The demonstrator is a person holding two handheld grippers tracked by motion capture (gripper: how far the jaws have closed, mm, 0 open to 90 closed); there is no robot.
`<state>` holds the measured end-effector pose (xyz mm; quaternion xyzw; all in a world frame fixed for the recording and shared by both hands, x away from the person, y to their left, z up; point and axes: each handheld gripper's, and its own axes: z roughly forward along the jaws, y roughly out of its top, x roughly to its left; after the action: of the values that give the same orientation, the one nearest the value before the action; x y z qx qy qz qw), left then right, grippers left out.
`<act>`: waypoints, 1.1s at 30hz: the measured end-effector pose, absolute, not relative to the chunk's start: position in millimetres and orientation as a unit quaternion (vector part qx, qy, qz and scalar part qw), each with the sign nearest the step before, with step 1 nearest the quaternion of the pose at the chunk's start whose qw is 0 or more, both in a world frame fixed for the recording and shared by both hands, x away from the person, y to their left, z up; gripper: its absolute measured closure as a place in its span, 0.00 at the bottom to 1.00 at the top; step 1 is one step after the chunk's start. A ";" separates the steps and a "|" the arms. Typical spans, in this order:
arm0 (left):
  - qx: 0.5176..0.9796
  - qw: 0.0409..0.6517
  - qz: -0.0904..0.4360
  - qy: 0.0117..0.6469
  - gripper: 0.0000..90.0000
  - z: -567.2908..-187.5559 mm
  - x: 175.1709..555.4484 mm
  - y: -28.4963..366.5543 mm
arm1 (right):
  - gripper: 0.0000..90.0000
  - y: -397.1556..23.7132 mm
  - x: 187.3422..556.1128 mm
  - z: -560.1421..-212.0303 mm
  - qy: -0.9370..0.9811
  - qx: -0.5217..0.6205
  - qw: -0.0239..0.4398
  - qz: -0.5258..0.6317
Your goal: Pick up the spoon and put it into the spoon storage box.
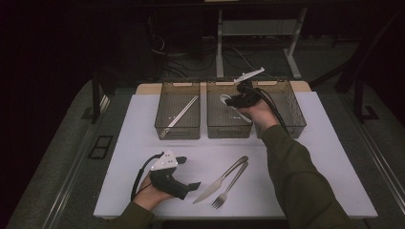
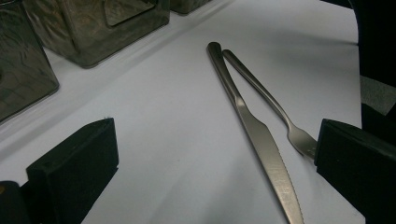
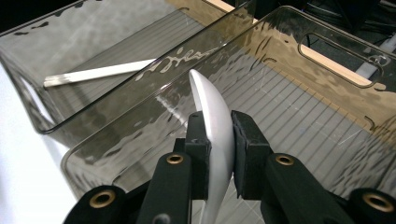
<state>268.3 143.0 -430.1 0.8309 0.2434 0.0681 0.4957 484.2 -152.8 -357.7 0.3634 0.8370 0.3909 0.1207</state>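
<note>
High view: the right gripper (image 1: 237, 99) is stretched out to the far edge of the white table (image 1: 334, 157), over the middle bin (image 1: 229, 125) of three clear bins lined up there, carrying a white spoon (image 1: 226, 100) above that bin's floor. The left bin (image 1: 177, 125) already holds pale chopsticks (image 1: 180, 116), so this looks like sorting by kind, one bin for each. A knife (image 1: 220, 179) and a fork (image 1: 230, 185) lie near the front edge, handles touching, tips spread apart. The left gripper (image 1: 191, 186) rests on the table toward the front left corner, jaws pointing at them.

Left gripper view: the jaws stand wide apart with nothing between them; the knife (image 2: 256, 131) and fork (image 2: 275, 108) lie just ahead, probably next in line.

Right gripper view: the jaws are narrow, pinching the spoon (image 3: 215, 126) on edge across its bowl, poised over the ribbed floor of the middle bin (image 3: 303, 116); the chopsticks (image 3: 100, 73) lie beyond the wall in the neighbouring bin.
</note>
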 end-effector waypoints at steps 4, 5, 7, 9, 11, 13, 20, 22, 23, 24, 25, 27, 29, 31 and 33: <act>0.831 0.495 0.068 0.243 0.00 -430.1 268.0 143.0 | 0.86 -151.0 487.7 -363.6 0.838 0.371 0.117 0.382; 0.832 0.495 0.069 0.240 0.00 -430.0 268.4 143.2 | 0.86 -150.8 488.3 -366.0 0.840 0.371 0.115 0.379; 0.832 0.495 0.069 0.241 0.00 -429.9 268.3 143.2 | 0.86 -149.3 488.0 -370.0 0.841 0.374 0.109 0.376; 0.832 0.495 0.070 0.240 0.00 -430.0 268.7 143.4 | 0.86 -147.4 487.5 -372.8 0.844 0.372 0.104 0.373; 0.832 0.495 0.070 0.240 0.00 -430.0 268.6 143.4 | 0.86 -145.2 486.5 -374.6 0.847 0.368 0.101 0.369; 0.832 0.495 0.070 0.241 0.00 -430.0 268.6 143.3 | 0.86 -143.6 485.1 -375.5 0.848 0.367 0.098 0.369; 0.832 0.495 0.068 0.242 0.00 -429.9 268.0 143.2 | 0.85 -140.8 481.5 -379.5 0.855 0.357 0.088 0.365; 0.832 0.495 0.069 0.241 0.00 -429.8 268.0 143.1 | 0.85 -140.3 480.9 -380.6 0.857 0.357 0.082 0.361; 0.832 0.495 0.068 0.241 0.00 -429.8 268.0 143.1 | 0.85 -139.9 480.5 -381.4 0.859 0.355 0.081 0.360; 0.832 0.495 0.069 0.241 0.00 -429.8 268.0 143.1 | 0.84 -139.4 479.8 -381.9 0.860 0.353 0.080 0.359; 0.832 0.495 0.068 0.241 0.00 -429.9 268.0 143.1 | 0.83 -139.1 479.4 -382.8 0.861 0.351 0.079 0.359; 0.832 0.495 0.069 0.241 0.00 -429.8 268.0 143.2 | 0.83 -139.1 477.9 -383.1 0.859 0.353 0.075 0.364; 0.832 0.495 0.069 0.241 0.00 -429.8 268.1 143.2 | 0.83 -139.6 476.9 -382.6 0.858 0.351 0.074 0.368; 0.832 0.494 0.069 0.241 0.00 -429.9 268.2 143.3 | 0.83 -140.2 475.6 -381.4 0.856 0.350 0.073 0.373; 0.833 0.494 0.072 0.239 0.00 -429.7 268.6 143.5 | 0.81 -141.0 474.1 -379.2 0.854 0.350 0.073 0.377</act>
<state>268.6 143.5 -429.7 0.8328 0.2388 0.0716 0.4943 474.1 -141.0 -379.2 0.3498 0.8545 0.3772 0.0728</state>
